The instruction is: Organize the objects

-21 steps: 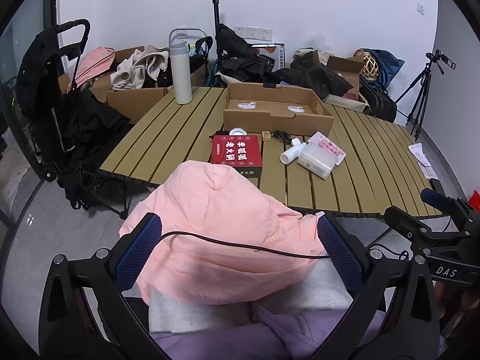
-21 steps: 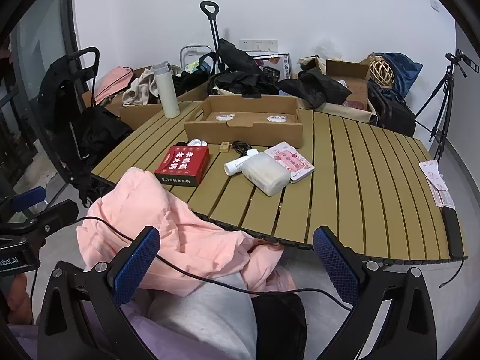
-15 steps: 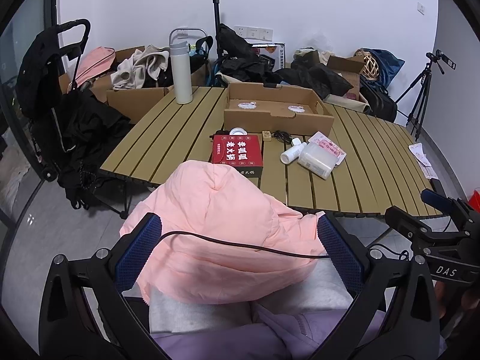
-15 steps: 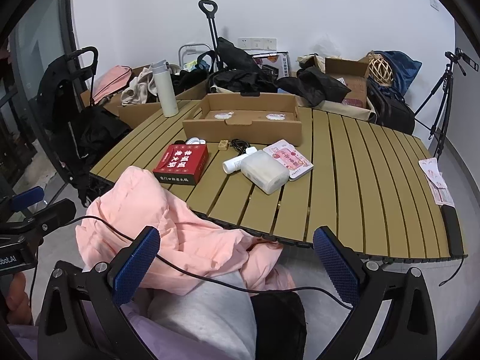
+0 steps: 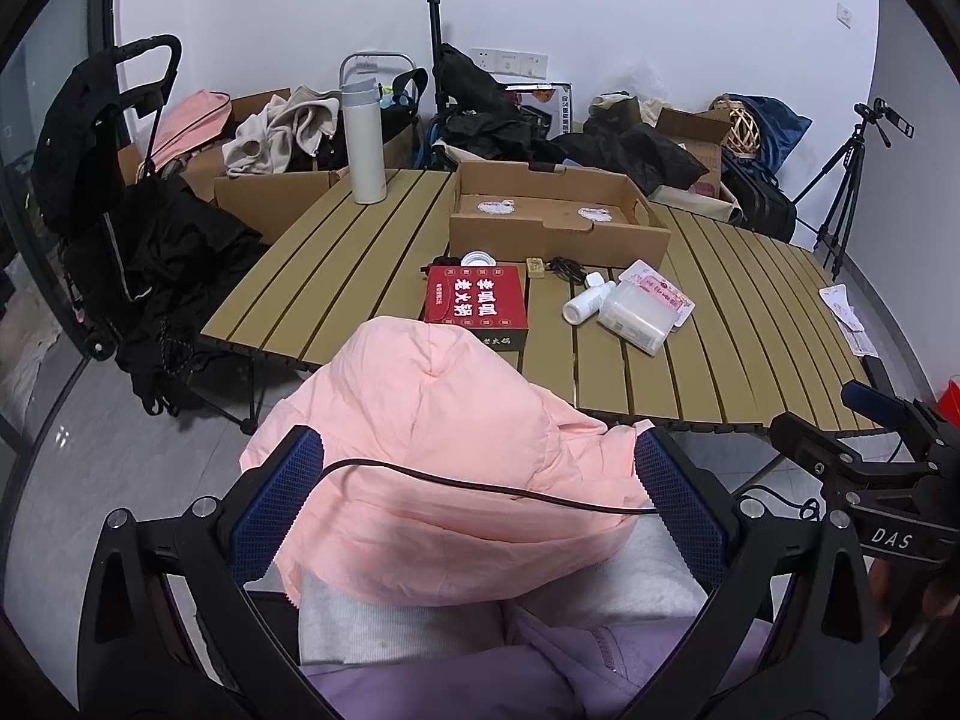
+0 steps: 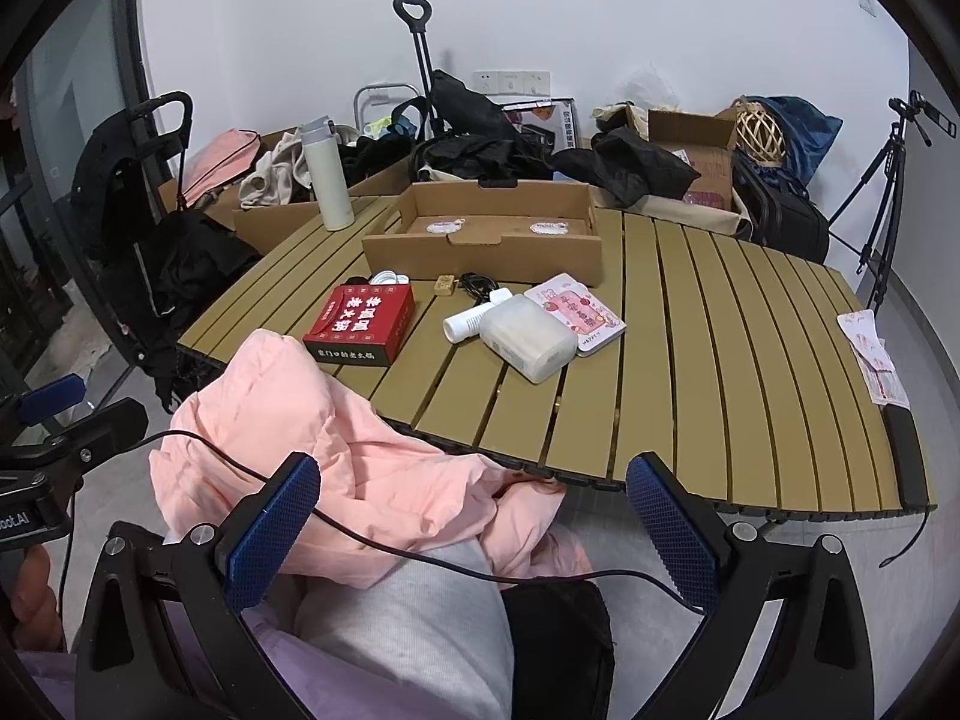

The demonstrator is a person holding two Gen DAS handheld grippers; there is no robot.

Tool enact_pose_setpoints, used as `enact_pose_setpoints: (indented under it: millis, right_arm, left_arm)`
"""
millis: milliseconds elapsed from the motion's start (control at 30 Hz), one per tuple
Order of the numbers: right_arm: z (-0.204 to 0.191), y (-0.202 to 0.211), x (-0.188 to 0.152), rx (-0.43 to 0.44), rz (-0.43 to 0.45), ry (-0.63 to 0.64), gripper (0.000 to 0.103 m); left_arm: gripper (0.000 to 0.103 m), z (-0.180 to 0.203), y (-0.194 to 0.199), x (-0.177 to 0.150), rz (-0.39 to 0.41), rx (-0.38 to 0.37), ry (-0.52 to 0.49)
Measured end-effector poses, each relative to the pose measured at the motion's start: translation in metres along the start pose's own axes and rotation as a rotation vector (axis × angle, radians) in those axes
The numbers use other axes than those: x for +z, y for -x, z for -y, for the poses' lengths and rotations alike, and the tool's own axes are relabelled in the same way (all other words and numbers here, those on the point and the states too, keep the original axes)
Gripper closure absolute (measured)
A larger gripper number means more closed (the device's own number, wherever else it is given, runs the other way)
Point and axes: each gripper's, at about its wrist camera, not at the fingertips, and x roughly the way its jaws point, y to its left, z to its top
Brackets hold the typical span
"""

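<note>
1. Left gripper (image 5: 477, 507): jaws fully apart, nothing held; a black cable (image 5: 480, 483) runs across betw. them, over a pink jacket (image 5: 432, 456) on the person's lap.
2. Right gripper (image 6: 471, 525): jaws also wide apart, empty; grey trouser leg (image 6: 408, 618) below.
3. Slatted table (image 6: 720, 360) at 12 o'clock, w/ the things to organize.
4. Red box (image 6: 360, 321) at 11 o'clock, near the table edge.
5. White bottle (image 6: 474, 315) touching a clear plastic box (image 6: 528, 339), w/ pink packet (image 6: 579, 312) at 1 o'clock of it.
6. Open cardboard box (image 6: 486, 246) behind; white flask (image 6: 327, 177) upright at 10 o'clock.
</note>
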Motion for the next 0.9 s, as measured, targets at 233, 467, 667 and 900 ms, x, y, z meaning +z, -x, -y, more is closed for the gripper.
enact_pose_setpoints:
  millis: [233, 467, 667, 900]
  right_arm:
    - [-0.0011, 0.0006, -0.0002, -0.005, 0.003, 0.002, 0.000]
    - [-0.0034, 0.0005, -0.0008, -0.002, 0.002, 0.011, 0.000]
    - [-0.0041, 0.0005, -0.0012, -0.003, 0.001, 0.010, 0.000]
    - [-0.0037, -0.0005, -0.0012, 0.004, -0.005, 0.009, 0.000]
  left_arm:
    - [0.000, 0.0005, -0.0009, 0.0004, -0.007, -0.001, 0.001]
    - [0.000, 0.0007, -0.0023, 0.0001, -0.013, 0.000, 0.003]
    - [0.000, 0.0002, -0.0036, 0.0001, -0.016, 0.002, 0.006]
    - [0.000, -0.0027, -0.0050, 0.0009, -0.022, 0.003, 0.010]
